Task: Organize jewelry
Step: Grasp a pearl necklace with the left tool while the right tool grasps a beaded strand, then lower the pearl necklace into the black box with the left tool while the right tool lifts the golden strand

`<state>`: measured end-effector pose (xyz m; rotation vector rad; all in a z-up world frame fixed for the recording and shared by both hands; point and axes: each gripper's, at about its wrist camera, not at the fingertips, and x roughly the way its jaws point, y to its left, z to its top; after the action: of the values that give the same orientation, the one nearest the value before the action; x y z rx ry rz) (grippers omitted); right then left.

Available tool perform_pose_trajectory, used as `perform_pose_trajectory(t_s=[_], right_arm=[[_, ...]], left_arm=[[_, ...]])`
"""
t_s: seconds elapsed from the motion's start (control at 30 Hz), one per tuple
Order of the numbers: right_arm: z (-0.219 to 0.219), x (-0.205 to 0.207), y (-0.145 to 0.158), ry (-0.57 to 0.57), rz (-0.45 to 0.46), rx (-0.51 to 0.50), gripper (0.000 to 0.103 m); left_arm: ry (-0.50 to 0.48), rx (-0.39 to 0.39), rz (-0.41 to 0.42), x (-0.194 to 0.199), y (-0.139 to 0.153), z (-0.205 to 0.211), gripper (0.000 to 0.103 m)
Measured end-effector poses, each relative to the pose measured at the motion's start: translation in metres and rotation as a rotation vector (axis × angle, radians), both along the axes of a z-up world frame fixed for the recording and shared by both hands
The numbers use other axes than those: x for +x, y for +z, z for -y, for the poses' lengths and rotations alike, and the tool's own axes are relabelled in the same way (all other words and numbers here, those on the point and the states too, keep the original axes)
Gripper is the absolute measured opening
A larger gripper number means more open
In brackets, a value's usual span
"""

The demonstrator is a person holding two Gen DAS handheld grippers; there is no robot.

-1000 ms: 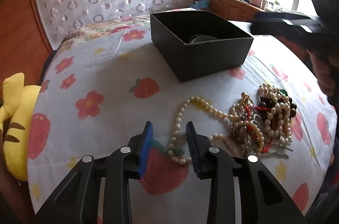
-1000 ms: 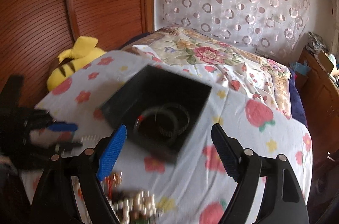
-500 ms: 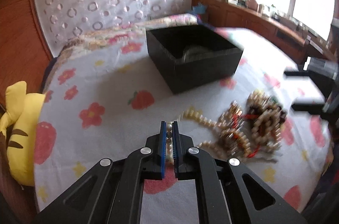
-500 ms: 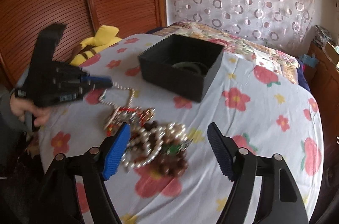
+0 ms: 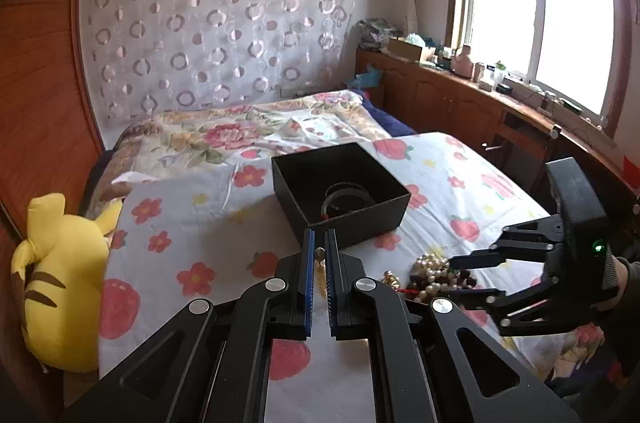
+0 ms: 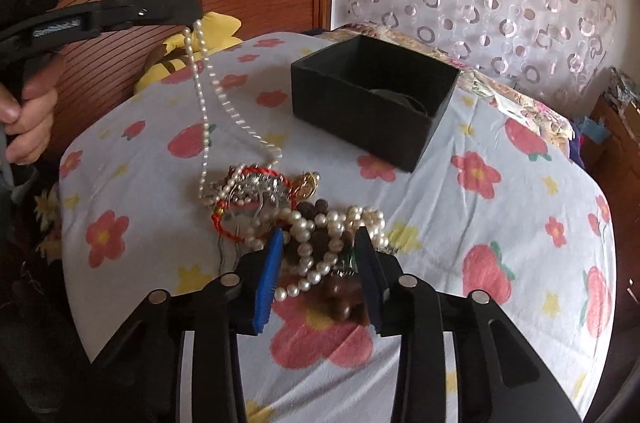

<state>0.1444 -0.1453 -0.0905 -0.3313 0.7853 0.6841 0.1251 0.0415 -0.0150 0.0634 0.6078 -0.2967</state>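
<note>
We cannot make out much of what the left claw [image 6: 192,11] pinches from its own camera: only a bead or two peeps between its nearly closed blue pads [image 5: 307,279], and the rest of the strand drops out of sight beneath it. The right-hand camera shows it better: the left claw is clamped on a pearl necklace [image 6: 208,95], whose two thin white strands hang from the tip and run down, slightly blurred, to the heap of jewelry [image 6: 280,207] on the table [image 6: 500,223], where the lower end is still tangled. The heap is a knot of large cream pearls, dark brown beads, a red cord, a gold piece and some silver bits; we cannot tell where one item ends and the next begins. The right claw [image 6: 318,243] is down over the near side of that heap, its jaws closing with pearls and brown beads between them, though we cannot say the pads press on anything yet. Beyond stands an open black box [image 6: 374,99], well apart from the heap; a dark ring-shaped bracelet [image 5: 347,197] lies inside, partly hidden by the box wall. The hand [image 6: 28,111] gripping the left claw's handle is cut off at the frame edge.
</note>
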Motion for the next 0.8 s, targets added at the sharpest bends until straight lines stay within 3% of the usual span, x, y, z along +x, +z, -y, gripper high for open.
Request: perform_pose_trajectory(t_s=[0.23, 0.4, 0.5, 0.8], right_arm=[[-0.015, -0.003, 0.002, 0.043, 0.031, -0.069, 0.033], [-0.015, 0.002, 0.001, 0.039, 0.037, -0.105, 0.013], [-0.014, -0.002, 0.003, 0.049, 0.042, -0.107, 0.008], [-0.006, -0.017, 0.036, 0.038, 0.117, -0.02, 0.008]], left_arm=[[-0.009, -0.002, 0.014, -0.003, 0.003, 0.004, 0.004], [-0.006, -0.005, 0.023, -0.003, 0.005, 0.004, 0.004], [-0.006, -0.004, 0.032, -0.004, 0.008, 0.006, 0.004], [-0.002, -0.014, 0.062, -0.004, 0.023, 0.008, 0.004]])
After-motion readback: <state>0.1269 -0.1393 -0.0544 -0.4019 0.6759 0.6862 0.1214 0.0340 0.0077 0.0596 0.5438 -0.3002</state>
